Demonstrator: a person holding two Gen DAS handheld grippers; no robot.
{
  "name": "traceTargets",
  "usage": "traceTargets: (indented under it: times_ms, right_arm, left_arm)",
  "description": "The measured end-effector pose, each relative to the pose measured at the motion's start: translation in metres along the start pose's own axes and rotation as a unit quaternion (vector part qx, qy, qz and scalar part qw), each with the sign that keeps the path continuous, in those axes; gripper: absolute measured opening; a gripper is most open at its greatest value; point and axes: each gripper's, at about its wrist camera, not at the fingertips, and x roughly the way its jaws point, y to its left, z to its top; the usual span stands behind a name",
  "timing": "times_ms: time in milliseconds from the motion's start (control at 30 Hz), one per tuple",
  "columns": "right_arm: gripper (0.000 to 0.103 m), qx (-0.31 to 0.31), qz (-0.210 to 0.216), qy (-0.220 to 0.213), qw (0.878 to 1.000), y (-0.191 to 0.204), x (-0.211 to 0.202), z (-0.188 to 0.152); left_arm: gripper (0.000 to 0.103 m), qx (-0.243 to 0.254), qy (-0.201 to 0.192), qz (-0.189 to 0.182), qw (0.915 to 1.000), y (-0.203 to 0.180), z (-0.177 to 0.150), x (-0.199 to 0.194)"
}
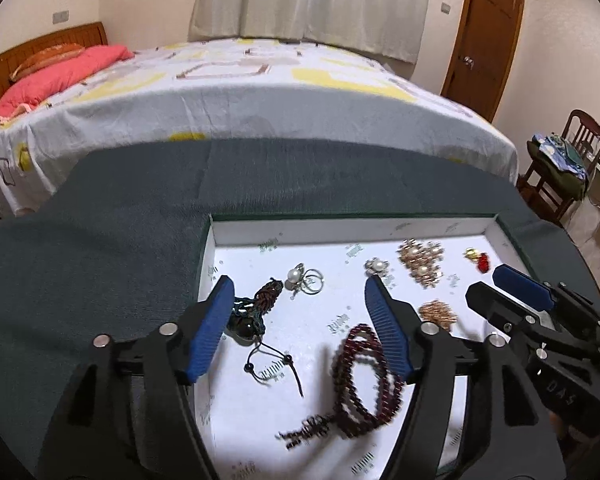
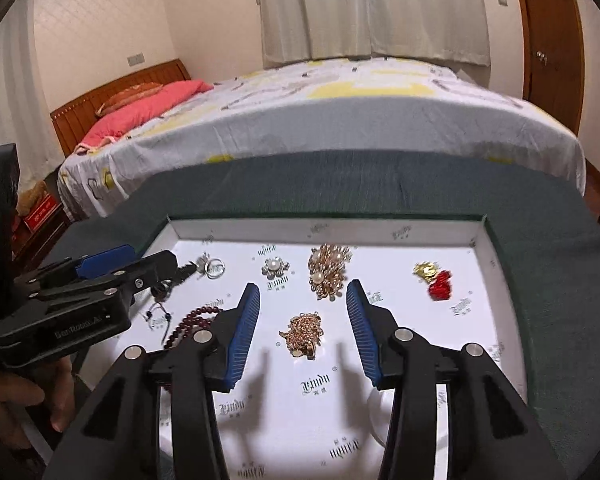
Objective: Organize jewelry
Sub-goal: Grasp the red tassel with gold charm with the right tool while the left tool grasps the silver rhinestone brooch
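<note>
A shallow white tray (image 1: 340, 228) (image 2: 320, 228) holds jewelry. My left gripper (image 1: 300, 284) is open and empty above it, over a dark red bead bracelet (image 1: 360, 380), a dark corded pendant (image 1: 252, 312) and a pearl piece with silver rings (image 1: 306, 278). My right gripper (image 2: 303, 290) is open and empty above a tangled gold chain (image 2: 304, 334). Beyond it lie a gold and pearl cluster (image 2: 328, 270), a small pearl brooch (image 2: 275, 267) and a red and gold charm (image 2: 436, 280). The left gripper also shows in the right wrist view (image 2: 148, 268).
The tray lies on a dark grey-green cloth (image 1: 100, 240) covering the table. A bed (image 1: 240, 92) stands close behind the table. A wooden chair (image 1: 564, 164) with clothes is at the right, near a brown door (image 1: 484, 36).
</note>
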Motion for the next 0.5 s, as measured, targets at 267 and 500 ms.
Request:
traceTargets:
  times_ms: [267, 500]
  right_arm:
    - [0.045, 0.007, -0.011, -0.029, 1.000, -0.007, -0.052, -0.018]
    - [0.045, 0.002, -0.021, -0.020, 1.000, -0.007, -0.082, -0.056]
  left_arm:
    - [0.072, -0.002, -0.045, 0.012, 0.9989, -0.015, -0.014, -0.054]
    - [0.073, -0.016, -0.055, 0.030, 0.9979, -0.023, -0.048, -0.086]
